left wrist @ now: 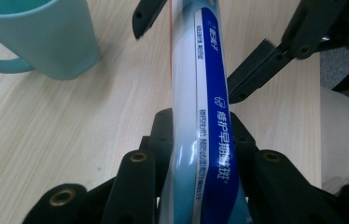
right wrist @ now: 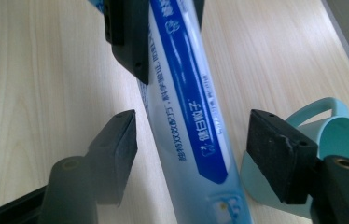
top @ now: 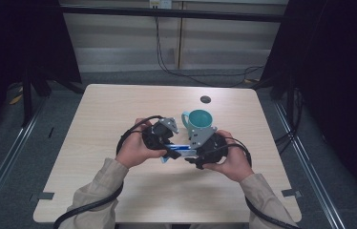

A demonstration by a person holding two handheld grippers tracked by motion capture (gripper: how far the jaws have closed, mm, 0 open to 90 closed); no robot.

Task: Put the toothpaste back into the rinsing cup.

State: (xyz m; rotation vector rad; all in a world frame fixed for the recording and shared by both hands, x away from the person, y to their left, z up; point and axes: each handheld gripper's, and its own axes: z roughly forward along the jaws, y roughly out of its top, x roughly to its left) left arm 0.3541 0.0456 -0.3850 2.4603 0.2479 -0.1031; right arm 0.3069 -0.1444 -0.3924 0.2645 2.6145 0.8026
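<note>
Toothpaste tube (left wrist: 200,140) sits clamped in the left gripper (left wrist: 196,135) — right gripper (right wrist: 191,140) jaws stand apart around it, beside the cup (right wrist: 336,135) — handover; next, close right

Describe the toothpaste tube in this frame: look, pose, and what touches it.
The toothpaste tube is glossy white-to-pale-blue plastic with a dark blue band bearing white printed characters. It is held above the wooden table, near the teal mug, spanning the two grippers. The left gripper is shut on it; the right gripper has open jaws either side, pads apart from it.
</note>
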